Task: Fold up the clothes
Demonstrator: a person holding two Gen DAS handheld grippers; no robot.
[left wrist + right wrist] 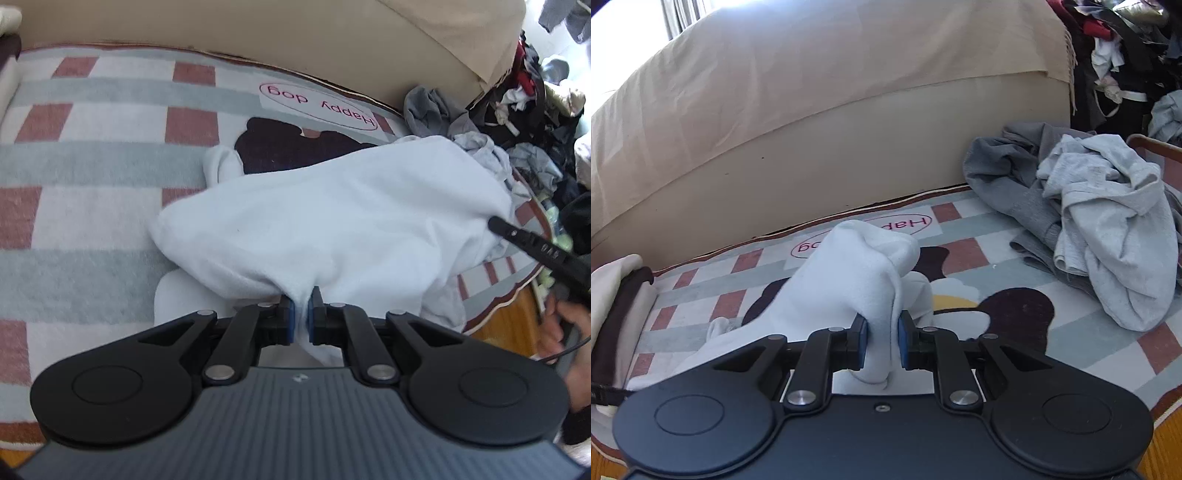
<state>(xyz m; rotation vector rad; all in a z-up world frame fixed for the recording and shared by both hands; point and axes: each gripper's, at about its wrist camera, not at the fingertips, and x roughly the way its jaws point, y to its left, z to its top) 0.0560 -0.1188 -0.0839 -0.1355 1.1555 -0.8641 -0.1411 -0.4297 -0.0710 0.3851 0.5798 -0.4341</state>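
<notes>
White fleece garment (332, 221) bunched on checked rug (92, 166) | my left gripper (301, 317) pinches its hem | my right gripper (881, 341) clamps a fold | grey clothes pile (1089, 221) nearby

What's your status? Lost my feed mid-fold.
Left hand-held gripper and right hand-held gripper both shut on white garment. Garment bunched, unfolded, on checked rug. Grey clothes pile beside, apart.

left tongs (301, 314): blue pads nearly together, pinching fabric | right tongs (882, 343): pads clamped on a fabric fold | bare hand (565, 328) at right edge
</notes>
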